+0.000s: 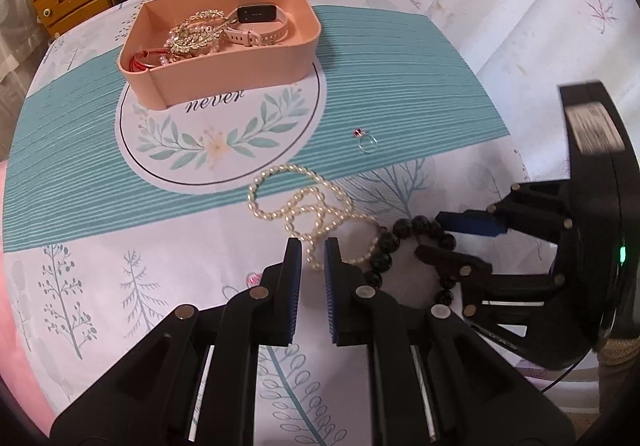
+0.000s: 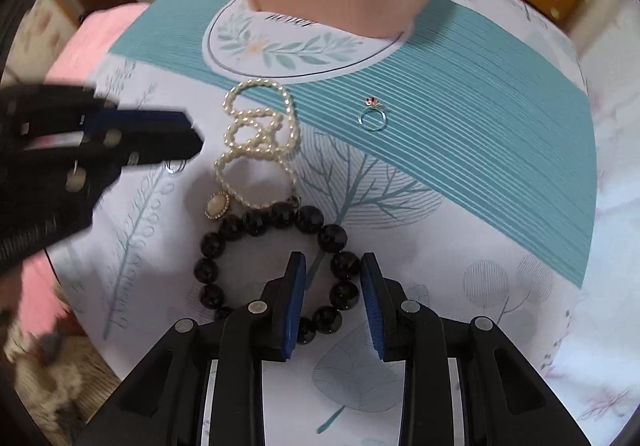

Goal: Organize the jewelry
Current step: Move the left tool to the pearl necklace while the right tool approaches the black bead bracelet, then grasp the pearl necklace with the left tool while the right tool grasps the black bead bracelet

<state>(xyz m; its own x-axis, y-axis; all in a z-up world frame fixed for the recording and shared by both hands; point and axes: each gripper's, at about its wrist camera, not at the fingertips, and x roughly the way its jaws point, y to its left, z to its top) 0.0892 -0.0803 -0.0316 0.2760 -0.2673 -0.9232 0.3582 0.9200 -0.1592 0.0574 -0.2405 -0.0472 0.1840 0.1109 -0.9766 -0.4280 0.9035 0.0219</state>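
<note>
Bench [image 1: 400, 58] under leaf-print cloth, bearing pink tray [image 1: 240, 62] at far side. Inside tray: gold leaf brooch [image 1: 196, 34], pink-strapped watch [image 1: 256, 16], red cord bracelet [image 1: 140, 60]. Near edge: pearl necklace [image 2: 260, 134] in loose loops, touching black bead bracelet [image 2: 276, 222]; red-stone ring [image 2: 373, 114] apart on teal stripes. Left gripper [image 1: 313, 246] with fingers narrowly parted over a pearl strand, nothing held. Right gripper [image 2: 333, 260] with fingers wider apart, astride beads of black bracelet, not closed.
</note>
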